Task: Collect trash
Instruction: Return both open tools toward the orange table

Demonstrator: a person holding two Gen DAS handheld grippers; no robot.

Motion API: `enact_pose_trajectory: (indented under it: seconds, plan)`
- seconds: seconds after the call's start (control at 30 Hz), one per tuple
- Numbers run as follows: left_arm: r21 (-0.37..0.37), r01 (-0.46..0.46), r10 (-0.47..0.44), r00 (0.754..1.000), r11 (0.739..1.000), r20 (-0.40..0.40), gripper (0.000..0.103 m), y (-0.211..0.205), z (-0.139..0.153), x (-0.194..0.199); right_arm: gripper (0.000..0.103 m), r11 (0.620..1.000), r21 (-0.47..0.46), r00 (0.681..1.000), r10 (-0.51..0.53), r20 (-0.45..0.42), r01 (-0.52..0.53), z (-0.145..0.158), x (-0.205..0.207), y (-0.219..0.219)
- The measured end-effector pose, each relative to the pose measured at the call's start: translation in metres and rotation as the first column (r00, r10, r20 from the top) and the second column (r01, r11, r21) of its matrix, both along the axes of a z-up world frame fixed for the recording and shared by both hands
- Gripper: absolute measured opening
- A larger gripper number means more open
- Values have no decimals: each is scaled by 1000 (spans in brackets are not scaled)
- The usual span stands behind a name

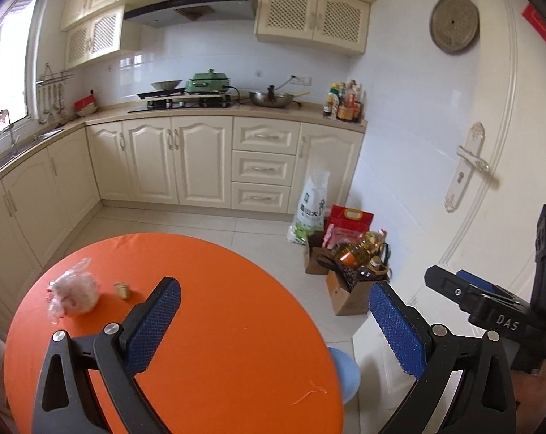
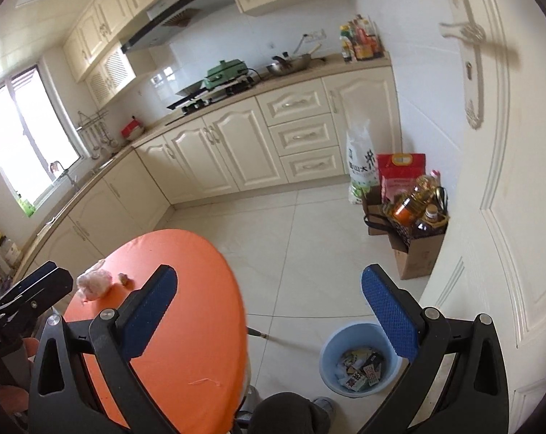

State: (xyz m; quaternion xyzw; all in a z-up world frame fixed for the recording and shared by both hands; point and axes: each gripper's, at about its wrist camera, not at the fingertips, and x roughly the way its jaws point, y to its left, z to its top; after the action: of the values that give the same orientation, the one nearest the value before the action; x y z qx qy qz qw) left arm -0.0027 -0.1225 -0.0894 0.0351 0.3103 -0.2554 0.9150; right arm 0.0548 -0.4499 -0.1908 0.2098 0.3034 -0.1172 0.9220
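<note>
The crumpled clear plastic bag (image 1: pixel 74 294) lies on the round orange table (image 1: pixel 218 289), its twisted end pointing away toward the cupboards. Wrappers fill the blue bin (image 2: pixel 357 360) on the floor. The left gripper (image 1: pixel 274 322) and right gripper (image 2: pixel 269 311) are both wide apart, holding nothing.

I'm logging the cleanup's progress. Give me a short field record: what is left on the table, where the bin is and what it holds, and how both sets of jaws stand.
table: round, orange cloth
left on table: crumpled plastic bag; small brown scrap beside it, apart
bin: blue bin on the floor beside the table
bin contents: wrappers and paper scraps
left gripper: jaws open, nothing between them
right gripper: jaws open, nothing between them
</note>
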Motion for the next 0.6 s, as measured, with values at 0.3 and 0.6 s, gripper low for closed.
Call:
enact_pose_trajectory:
  seconds: [0.3, 0.6]
  plan:
    - [-51, -186, 189, 980, 981, 63, 102, 104, 30, -71, 103, 977, -92, 977, 198, 76, -191, 46, 28, 114]
    - [-104, -320, 327, 943, 942, 59, 102, 158, 34, -146, 103, 923, -182, 925, 363, 111, -340, 68, 45, 212]
